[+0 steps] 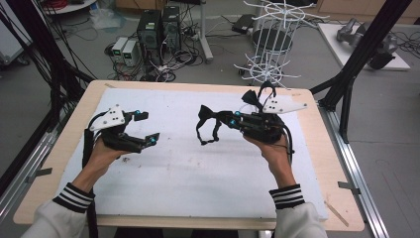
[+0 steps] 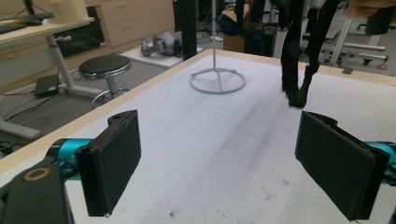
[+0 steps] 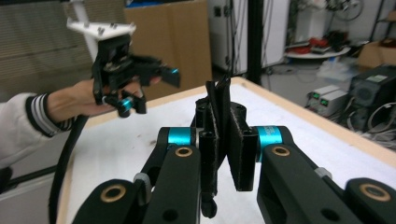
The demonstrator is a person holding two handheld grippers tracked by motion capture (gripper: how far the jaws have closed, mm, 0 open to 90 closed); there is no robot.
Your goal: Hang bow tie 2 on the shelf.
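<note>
Holding: right gripper [image 1: 233, 120] has a black strap [image 1: 207, 125] pinched between its pads; left gripper [image 1: 147, 128] has nothing in it.
Left gripper: released, jaws spread wide over the left part of the surface [image 1: 198, 178]; in its own view the two pads [image 2: 114, 158] stand far apart with bare white cover between them.
Left hand: the hand [image 1: 101, 151] grips the body from below, striped cuff behind it, a grey plate on top of the gripper.
Strap: hangs in loops just left of the right gripper's tips, near the middle of the surface, its lower end close to the cover; whether it touches I cannot tell. In the left gripper view it dangles from above [image 2: 299, 70], ahead and to the right of the open pads.
Right gripper: clenched on the strap; in the right gripper view the strap [image 3: 217, 121] stands upright between the closed pads, and the left gripper [image 3: 140, 86] shows farther off, open.
Right hand: the hand [image 1: 270, 144] carries the gripper from beneath, tips pointing left.
Rack: a white wire rack [image 1: 270, 44] stands on the floor beyond the far edge.
</note>
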